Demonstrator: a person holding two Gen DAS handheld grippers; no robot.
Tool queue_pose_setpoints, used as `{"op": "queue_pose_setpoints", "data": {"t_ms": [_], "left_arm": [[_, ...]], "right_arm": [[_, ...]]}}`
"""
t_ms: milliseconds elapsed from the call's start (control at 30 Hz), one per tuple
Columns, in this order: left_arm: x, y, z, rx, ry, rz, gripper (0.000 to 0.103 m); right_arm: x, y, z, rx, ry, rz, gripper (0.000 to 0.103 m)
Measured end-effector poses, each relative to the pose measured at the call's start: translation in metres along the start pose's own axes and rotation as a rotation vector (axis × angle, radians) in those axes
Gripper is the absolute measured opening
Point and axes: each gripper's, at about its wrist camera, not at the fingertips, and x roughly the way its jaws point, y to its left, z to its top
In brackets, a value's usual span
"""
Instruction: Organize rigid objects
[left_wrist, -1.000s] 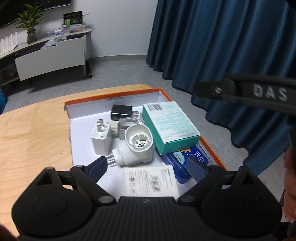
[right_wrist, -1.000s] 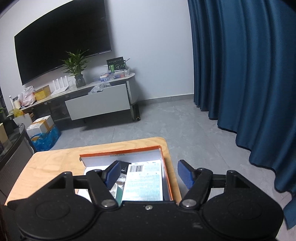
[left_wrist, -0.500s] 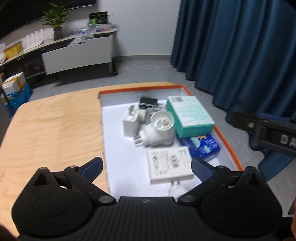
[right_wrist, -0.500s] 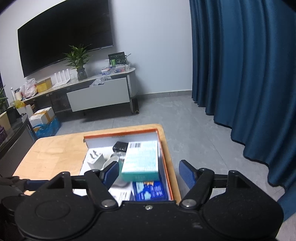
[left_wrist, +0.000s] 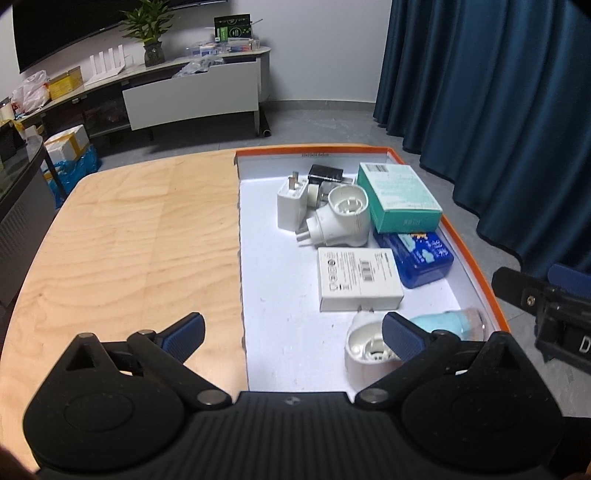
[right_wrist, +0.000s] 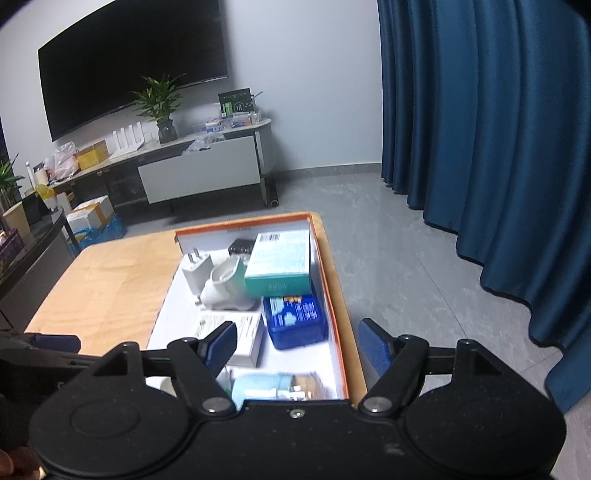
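A pale wooden table (left_wrist: 122, 236) stands in a room with grey floor and dark blue curtains, and an orange-rimmed white tray (left_wrist: 469, 258) lies along its right edge. Both views have drawn back from the tray since a second ago, so its near end now shows. The left gripper (left_wrist: 291, 336) has just spread its jaws fully and grasps nothing; the right gripper (right_wrist: 297, 345) has widened a little too and is also empty.

Nearest lie a round white plug (left_wrist: 369, 350) and a pale blue bottle (left_wrist: 447, 323), both partly hidden by fingers. Beyond them lie a white labelled box (left_wrist: 358, 277), a blue pack (left_wrist: 421, 258), a white adapter (left_wrist: 343, 218), a white charger (left_wrist: 291, 203) and a teal box (left_wrist: 399, 195). By the far rim, a black plug (left_wrist: 325, 172) is mostly covered.

Everything appears stowed, so the sorting looks nearly done.
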Motion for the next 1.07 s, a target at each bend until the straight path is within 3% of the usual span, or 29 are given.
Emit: {"op": "queue_pose_setpoints", "data": {"t_ms": [367,1067], "left_arm": [[-0.003,-0.004,-0.017,-0.002,0.018,0.006,0.103],[-0.003,-0.002,-0.024,-0.015,0.031,-0.010,0.103]], "right_arm": [[-0.003,-0.002,-0.021,0.001,0.033,0.011,0.087],[0.000,0.003,-0.025,-0.012,0.044,0.009,0.087]]}}
